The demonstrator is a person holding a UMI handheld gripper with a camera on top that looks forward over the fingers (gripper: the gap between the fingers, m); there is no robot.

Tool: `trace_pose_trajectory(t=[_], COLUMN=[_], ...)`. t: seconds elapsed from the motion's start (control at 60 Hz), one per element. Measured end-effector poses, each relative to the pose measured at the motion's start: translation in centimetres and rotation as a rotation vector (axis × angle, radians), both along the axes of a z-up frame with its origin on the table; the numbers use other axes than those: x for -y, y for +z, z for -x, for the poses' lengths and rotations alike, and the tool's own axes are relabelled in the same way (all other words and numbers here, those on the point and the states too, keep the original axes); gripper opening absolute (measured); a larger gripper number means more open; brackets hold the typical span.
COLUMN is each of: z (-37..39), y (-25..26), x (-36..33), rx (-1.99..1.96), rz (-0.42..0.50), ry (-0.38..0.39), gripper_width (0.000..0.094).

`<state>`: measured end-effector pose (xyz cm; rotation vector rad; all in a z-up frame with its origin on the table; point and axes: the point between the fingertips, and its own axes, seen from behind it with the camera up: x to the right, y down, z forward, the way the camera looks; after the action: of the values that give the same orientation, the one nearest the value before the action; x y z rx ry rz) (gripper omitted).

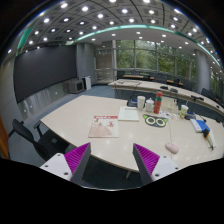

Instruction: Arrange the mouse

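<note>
Fingers (pixel 111 160) spread wide, gripping nothing, hanging over the bench (pixel 75 120). Mouse (pixel 172 148) sits just ahead of the right one, booklet (pixel 104 126) further out.

A long white table (pixel 75 115) carries a pink-printed sheet (pixel 103 126), bottles (pixel 150 103) and papers (pixel 129 114).

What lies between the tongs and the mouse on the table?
Only bare tabletop: the gripper view shows the open tongs empty, with the mouse just beyond their right finger.
</note>
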<state>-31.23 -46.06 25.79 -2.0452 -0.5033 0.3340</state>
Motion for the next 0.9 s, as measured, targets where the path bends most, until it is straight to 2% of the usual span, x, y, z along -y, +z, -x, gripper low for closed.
trace_pose_trajectory(t=[0.133, 0.3, 0.55, 0.733, 0.9], z=[-3.9, -12.3, -23.6, -28.2, -30.2], y=[-2.9, -9.9, -19.0, -23.1, -25.3], x=[-0.8, -4.4, -12.9, -20.5, -25.7], rx=[0.034, 0.1, 0.18, 0.199, 0.187], rz=[0.029, 0.061, 0.09, 0.099, 0.122], ry=[-0.063, -0.155, -0.316, -0.37, -0.384], gripper_width=[0.0857, 0.0857, 0.0859, 0.0856, 0.0857])
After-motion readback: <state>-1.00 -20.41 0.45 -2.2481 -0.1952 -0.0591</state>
